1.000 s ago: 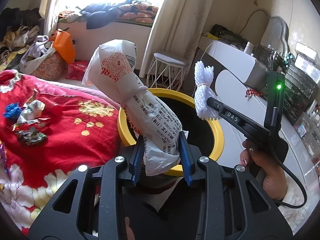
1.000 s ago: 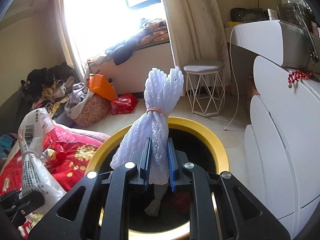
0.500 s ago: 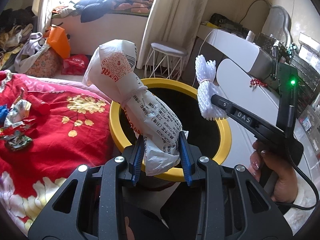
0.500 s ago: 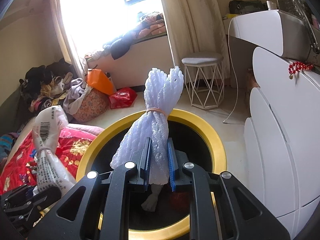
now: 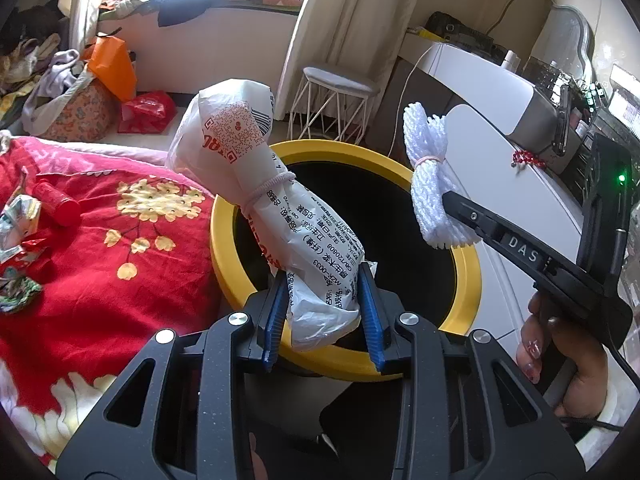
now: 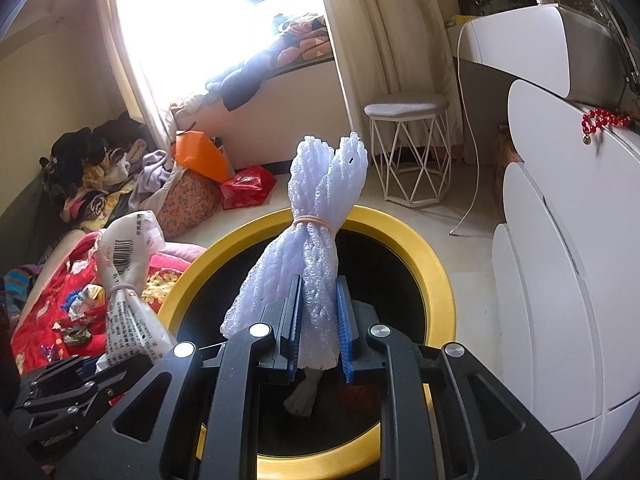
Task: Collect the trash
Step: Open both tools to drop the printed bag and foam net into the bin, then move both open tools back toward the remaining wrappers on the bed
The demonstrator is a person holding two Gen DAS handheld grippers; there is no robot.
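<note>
My left gripper (image 5: pixel 322 316) is shut on a rolled white plastic bag (image 5: pixel 276 216) tied with a rubber band, held over the near rim of a yellow-rimmed black trash bin (image 5: pixel 304 148). My right gripper (image 6: pixel 319 320) is shut on a white foam net bundle (image 6: pixel 320 236) bound with a rubber band, held above the bin's opening (image 6: pixel 400 228). The foam bundle (image 5: pixel 432 192) and right gripper also show in the left wrist view. The bag (image 6: pixel 128 280) and left gripper show at the lower left of the right wrist view.
A red floral bedspread (image 5: pixel 100 264) with crumpled wrappers (image 5: pixel 20 232) and a red cylinder (image 5: pixel 54 202) lies left of the bin. White cabinets (image 6: pixel 560 280) stand close on the right. A white wire stool (image 6: pixel 408 148), bags and clothes (image 6: pixel 192 176) stand beyond.
Both grippers have moved a little further over the bin, still holding their items. The bed has slid leftward in the left wrist view.
</note>
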